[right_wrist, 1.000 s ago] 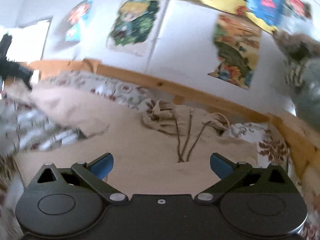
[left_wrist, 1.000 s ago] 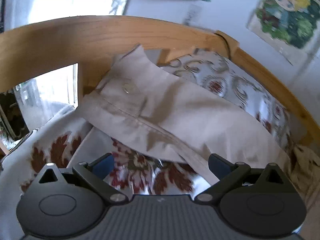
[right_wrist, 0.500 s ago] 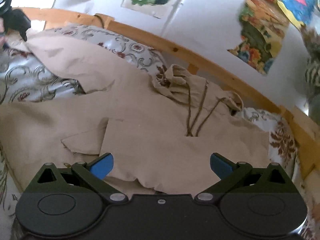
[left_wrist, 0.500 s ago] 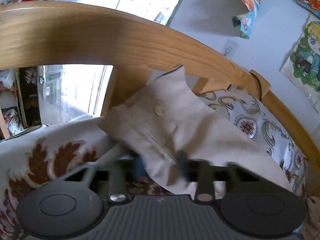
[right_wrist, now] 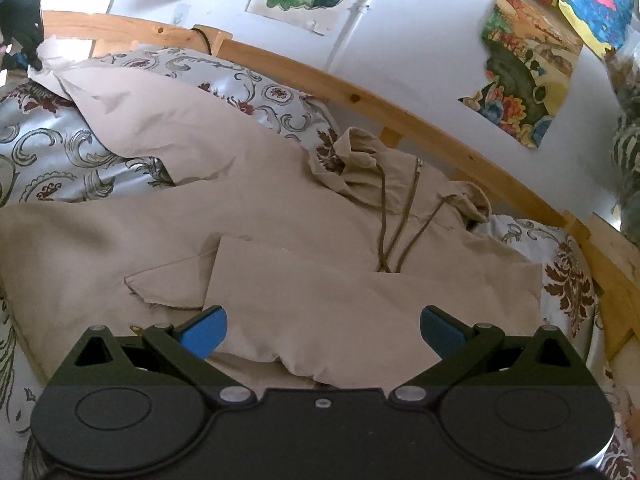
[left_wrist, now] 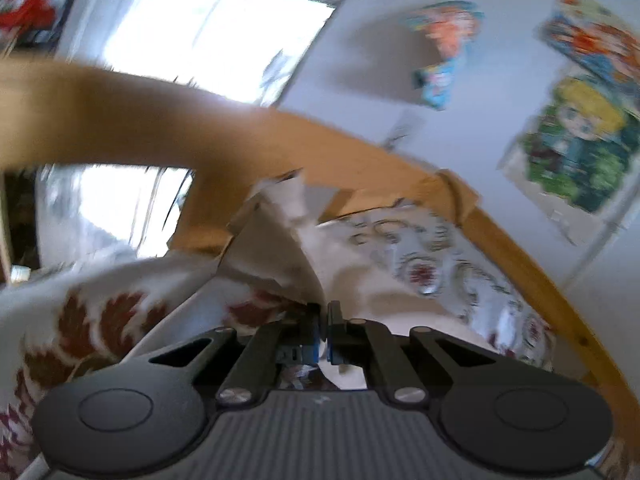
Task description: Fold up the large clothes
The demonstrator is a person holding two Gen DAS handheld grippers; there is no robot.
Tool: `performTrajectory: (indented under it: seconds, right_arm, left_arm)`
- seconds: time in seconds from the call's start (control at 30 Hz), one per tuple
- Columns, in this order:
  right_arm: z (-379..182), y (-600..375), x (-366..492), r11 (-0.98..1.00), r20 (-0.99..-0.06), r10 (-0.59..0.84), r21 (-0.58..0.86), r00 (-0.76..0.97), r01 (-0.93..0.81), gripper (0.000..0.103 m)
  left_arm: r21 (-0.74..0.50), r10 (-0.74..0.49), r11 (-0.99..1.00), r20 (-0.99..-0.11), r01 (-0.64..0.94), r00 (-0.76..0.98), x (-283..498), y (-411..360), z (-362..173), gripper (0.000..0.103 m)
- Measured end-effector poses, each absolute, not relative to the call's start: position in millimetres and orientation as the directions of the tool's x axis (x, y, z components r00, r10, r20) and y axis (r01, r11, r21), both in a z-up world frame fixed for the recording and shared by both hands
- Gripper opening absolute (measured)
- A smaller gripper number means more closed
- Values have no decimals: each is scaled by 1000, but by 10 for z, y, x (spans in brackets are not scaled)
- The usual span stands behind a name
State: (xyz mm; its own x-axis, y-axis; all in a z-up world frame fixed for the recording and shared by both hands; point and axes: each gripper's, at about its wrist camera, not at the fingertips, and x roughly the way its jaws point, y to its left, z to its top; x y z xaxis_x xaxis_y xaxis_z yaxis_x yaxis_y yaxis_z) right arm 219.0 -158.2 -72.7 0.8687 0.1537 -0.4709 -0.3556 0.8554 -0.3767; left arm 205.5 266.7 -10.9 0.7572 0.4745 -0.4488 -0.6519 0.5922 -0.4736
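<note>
A large beige hooded jacket lies spread on the bed, hood and drawstrings toward the wooden rail. One sleeve is folded across its front; the other sleeve stretches to the far left. My left gripper is shut on that sleeve's cuff and lifts it near the bed frame; it shows as a dark shape in the right wrist view. My right gripper is open and empty, just above the folded sleeve.
A patterned bedspread covers the bed under the jacket. A curved wooden bed rail runs along the far side against a white wall with posters. A bright window lies beyond the rail on the left.
My left gripper has closed on the sleeve cuff and raised it toward the bed rail. My right gripper has tilted down over the jacket's folded sleeve, staying open.
</note>
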Motion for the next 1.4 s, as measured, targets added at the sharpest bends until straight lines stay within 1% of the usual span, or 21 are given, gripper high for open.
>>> performTrajectory:
  seconds: [0.07,0.13,0.17,0.23,0.3,0.37,0.43,0.5,0.57,0.63,0.7,0.8,0.83,0.97,1.03,1.1,1.13,1.17,1.2,1.3,1.4]
  right_arm:
    - [-714,-1586,2190,859,-472,156,-369,868,-355,102]
    - [-675,-1607,2195,867,-466,159,-355,870,-349,102]
    - [-640,-1633,2206,877,-461,161,-339,873,-341,102]
    - [-564,-1712,2244,899,-446,154,-307,882,-312,102]
    - [-500,-1806,2276,920,-422,134,-284,897,-271,102]
    - [-455,-1917,2298,933,-400,103,-278,911,-228,102]
    - [-417,-2052,2329,940,-375,71,-284,924,-188,102]
    - [-370,-2195,2357,944,-342,26,-301,939,-135,102]
    - [-298,-2416,2395,950,-296,-39,-308,954,-57,102]
    - [-252,-2670,2428,953,-257,-111,-300,960,30,102]
    - [-238,-2950,2478,946,-241,-213,-294,947,138,102]
    - [-219,-3368,2508,924,-271,-352,-253,896,287,102]
    - [-216,-3488,2507,920,-287,-376,-226,881,320,102]
    - [-221,-3832,2497,916,-346,-399,-102,849,388,102]
    - [-219,-3843,2488,920,-344,-389,-96,855,380,102]
    - [-219,-3830,2485,926,-334,-376,-105,864,363,102]
    - [-213,-3800,2488,929,-333,-368,-109,868,353,102]
    - [-220,-3800,2492,933,-336,-361,-110,870,344,102]
    - [-232,-3765,2492,935,-339,-354,-110,871,337,102]
    - [-237,-3691,2538,943,-363,-332,-96,871,319,102]
    - [-301,-3646,2588,958,-414,-283,-73,865,278,102]
  left_arm:
    - [-417,484,675,-372,-609,792,2119,2507,-28,1]
    - [-343,458,777,-269,-529,847,2182,2279,110,1]
    - [-320,431,811,-239,-490,870,2211,2182,180,1]
    - [-266,322,897,-154,-353,934,2280,1909,383,1]
    - [-191,217,953,-100,-233,971,2364,1592,573,1]
    - [-113,74,990,-59,-80,996,2464,1191,750,1]
    - [-44,-55,998,-48,53,997,2534,787,848,1]
    - [35,-187,981,-67,190,980,2602,302,855,1]
    - [78,-280,954,-101,288,955,2656,-130,757,1]
    - [69,-339,934,-142,351,930,2714,-470,587,1]
    - [23,-384,918,-196,396,902,2795,-781,378,1]
    - [-47,-429,899,-283,434,858,2867,-1131,21,1]
    - [-63,-440,894,-313,444,842,2875,-1214,-89,1]
    - [-124,-490,864,-434,488,756,2900,-1368,-479,3]
    - [-152,-509,852,-469,502,722,2868,-1360,-573,7]
    - [-188,-535,836,-487,516,690,2799,-1309,-625,26]
    - [-211,-547,830,-490,517,678,2786,-1248,-626,55]
    - [-222,-548,831,-485,511,681,2753,-1186,-602,72]
    - [-232,-546,834,-473,501,691,2717,-1099,-580,76]
    - [-245,-539,839,-491,486,684,2749,-919,-433,78]
    - [-203,-437,897,-526,391,729,2801,-635,-315,83]
